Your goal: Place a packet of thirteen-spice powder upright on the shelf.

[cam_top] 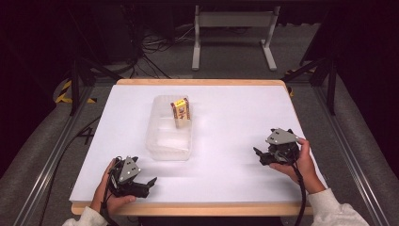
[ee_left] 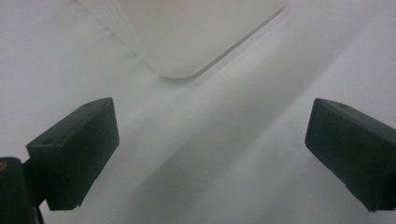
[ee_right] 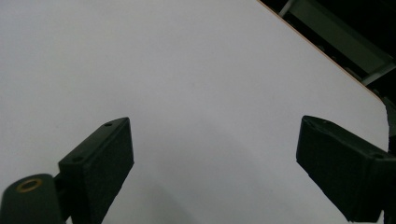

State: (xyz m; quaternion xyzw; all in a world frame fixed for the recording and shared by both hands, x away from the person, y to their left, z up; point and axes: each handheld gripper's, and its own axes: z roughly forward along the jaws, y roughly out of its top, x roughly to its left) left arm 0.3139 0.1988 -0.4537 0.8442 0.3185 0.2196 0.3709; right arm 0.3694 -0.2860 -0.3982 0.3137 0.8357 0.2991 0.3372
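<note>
A clear plastic box (cam_top: 169,141) lies in the middle of the white table (cam_top: 226,117), and a small yellow and brown packet (cam_top: 180,112) stands upright in its far end. My left gripper (cam_top: 150,183) rests near the table's front left edge, open with nothing between its jaws; in the left gripper view a rounded corner of the clear box (ee_left: 187,42) lies ahead of the left gripper (ee_left: 210,154). My right gripper (cam_top: 259,155) is held low at the right side of the table, open and empty. The right gripper (ee_right: 215,172) looks along bare white tabletop.
The table has a wooden rim (cam_top: 197,209) and a far edge (ee_right: 322,51) with dark floor beyond. A white metal frame (cam_top: 233,35) and cables stand on the floor behind the table. Metal rails run along both sides.
</note>
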